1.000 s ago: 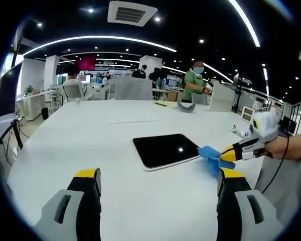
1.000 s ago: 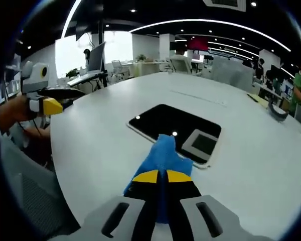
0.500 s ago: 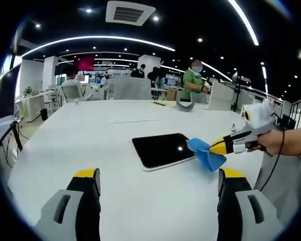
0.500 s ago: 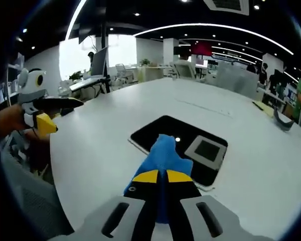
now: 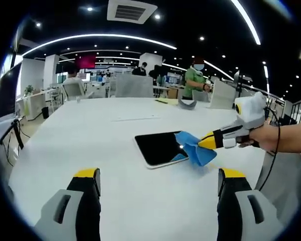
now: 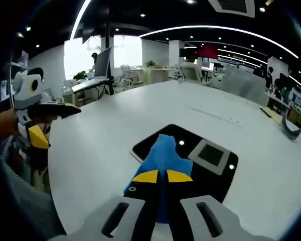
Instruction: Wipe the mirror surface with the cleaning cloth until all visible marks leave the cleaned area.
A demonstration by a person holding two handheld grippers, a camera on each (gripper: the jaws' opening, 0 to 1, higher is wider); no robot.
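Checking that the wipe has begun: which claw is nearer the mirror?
Right. The right claw holds the blue cloth over the mirror at its edge. The left claw is open above bare table, short of the mirror.

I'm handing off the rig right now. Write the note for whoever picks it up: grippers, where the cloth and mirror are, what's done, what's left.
Right gripper: shut on the blue cloth, which now lies over the mirror's near right edge.
Left gripper: open, holding nothing, hovering above the white table, short of the mirror.
Mirror: flat on the table, dark, reflecting ceiling lights.
Done: cloth brought onto the mirror.
Left: wipe across the rest of the surface; no marks can be made out from here, so check up close.
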